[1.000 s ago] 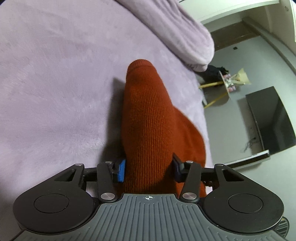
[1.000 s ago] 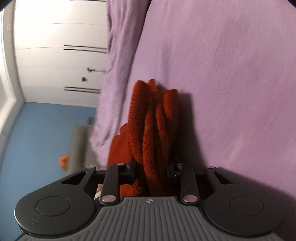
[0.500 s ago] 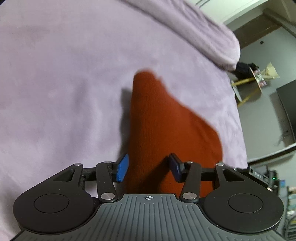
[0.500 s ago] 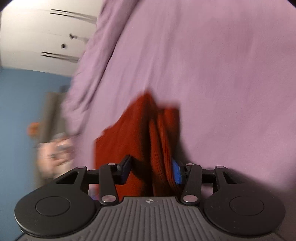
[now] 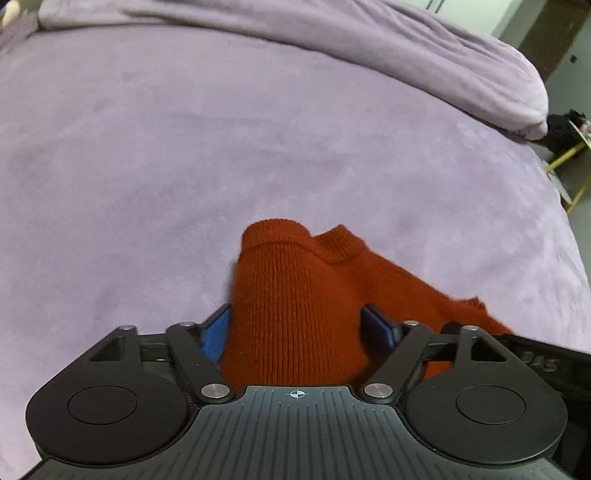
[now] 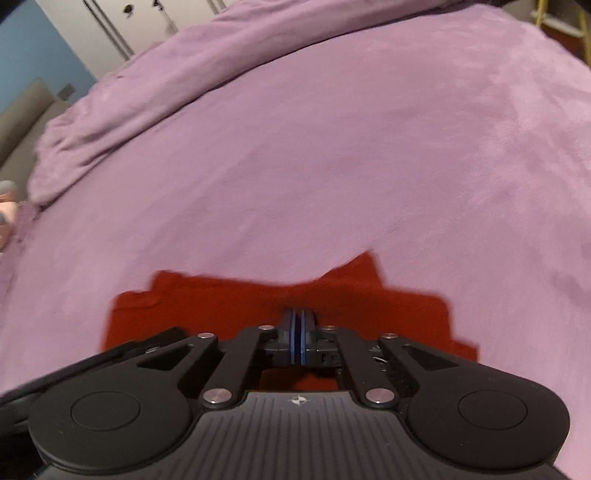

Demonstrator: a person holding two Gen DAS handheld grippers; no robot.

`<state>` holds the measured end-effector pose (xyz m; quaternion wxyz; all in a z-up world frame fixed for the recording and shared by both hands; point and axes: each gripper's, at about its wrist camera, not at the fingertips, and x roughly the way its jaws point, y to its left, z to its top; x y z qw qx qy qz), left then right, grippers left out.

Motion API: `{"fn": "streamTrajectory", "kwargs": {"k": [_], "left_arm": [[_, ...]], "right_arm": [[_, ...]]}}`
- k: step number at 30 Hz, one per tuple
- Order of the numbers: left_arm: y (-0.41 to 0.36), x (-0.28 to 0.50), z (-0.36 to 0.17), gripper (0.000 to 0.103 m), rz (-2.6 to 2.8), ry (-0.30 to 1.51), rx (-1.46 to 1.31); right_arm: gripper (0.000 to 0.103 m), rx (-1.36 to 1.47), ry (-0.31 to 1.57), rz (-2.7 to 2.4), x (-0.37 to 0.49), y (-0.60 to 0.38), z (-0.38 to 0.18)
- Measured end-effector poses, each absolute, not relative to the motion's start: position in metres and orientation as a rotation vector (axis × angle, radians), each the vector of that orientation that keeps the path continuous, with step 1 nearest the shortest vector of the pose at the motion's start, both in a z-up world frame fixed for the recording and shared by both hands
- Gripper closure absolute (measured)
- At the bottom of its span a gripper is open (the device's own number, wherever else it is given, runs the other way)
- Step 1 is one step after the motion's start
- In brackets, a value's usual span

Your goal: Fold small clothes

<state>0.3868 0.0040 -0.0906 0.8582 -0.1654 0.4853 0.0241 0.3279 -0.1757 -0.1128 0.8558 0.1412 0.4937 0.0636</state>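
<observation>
A small rust-orange knit sweater (image 5: pixel 295 314) lies on the purple bedspread (image 5: pixel 184 166). In the left wrist view my left gripper (image 5: pixel 301 326) has its blue pads spread wide with a bunched fold of the sweater between them, collar end pointing away. In the right wrist view the sweater (image 6: pixel 369 306) lies flat under my right gripper (image 6: pixel 297 325), whose blue pads are pressed together with no cloth between them.
A rumpled purple duvet (image 5: pixel 369 48) is heaped along the far side of the bed, also in the right wrist view (image 6: pixel 147 96). A yellow-legged stand (image 5: pixel 569 166) is off the bed's right edge. White wardrobe doors (image 6: pixel 129 26) stand behind.
Both grippers swung down and level over the bed. The right gripper let go of the bunched sweater and shut empty; the sweater now lies flat. The left jaws opened wider.
</observation>
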Motion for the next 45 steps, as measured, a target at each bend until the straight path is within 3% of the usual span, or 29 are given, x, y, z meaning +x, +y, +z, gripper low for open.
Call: {"fn": "streamTrajectory", "kwargs": {"k": [5, 10, 14, 16, 18, 21, 24, 27, 30, 31, 33, 37, 45], "left_arm": [[-0.014, 0.402, -0.098, 0.006, 0.077, 1.009, -0.241], [-0.008, 0.383, -0.093, 0.006, 0.07, 0.981, -0.226], [0.012, 0.333, -0.078, 0.006, 0.019, 0.953, -0.32], [0.021, 0.29, -0.069, 0.007, -0.021, 0.908, -0.381], [0.028, 0.237, -0.065, 0.007, -0.024, 0.879, -0.421], [0.028, 0.176, -0.067, 0.009, -0.002, 0.864, -0.433], [0.023, 0.144, -0.073, 0.009, 0.031, 0.872, -0.404], [0.015, 0.14, -0.077, 0.009, 0.01, 0.9, -0.344], [0.009, 0.143, -0.078, 0.008, 0.022, 0.918, -0.274], [0.007, 0.143, -0.076, 0.008, 0.017, 0.925, -0.256], [0.008, 0.142, -0.076, 0.008, 0.0, 0.923, -0.243], [0.007, 0.14, -0.084, 0.012, 0.011, 0.944, -0.215], [0.02, 0.146, -0.083, 0.011, 0.098, 0.927, -0.225]], "right_arm": [[0.101, 0.347, 0.955, 0.162, 0.324, -0.186, -0.126], [0.096, 0.374, 0.914, 0.23, 0.281, -0.203, -0.113], [0.091, 0.448, 0.801, 0.265, 0.192, -0.238, -0.099], [0.079, 0.443, 0.792, 0.243, 0.151, -0.253, -0.096], [0.057, 0.456, 0.803, 0.191, 0.115, -0.27, -0.097], [0.051, 0.63, 0.835, 0.196, 0.089, -0.296, -0.104], [0.051, 0.861, 0.856, 0.233, 0.092, -0.311, -0.115], [0.053, 0.878, 0.875, 0.223, 0.105, -0.296, -0.121], [0.071, 0.887, 0.889, 0.202, 0.107, -0.284, -0.122], [0.082, 0.9, 0.888, 0.193, 0.107, -0.283, -0.122], [0.091, 0.965, 0.895, 0.215, 0.106, -0.285, -0.127], [0.095, 1.301, 0.852, 0.311, 0.094, -0.308, -0.149], [0.095, 0.826, 0.9, 0.162, 0.093, -0.287, -0.125]]}}
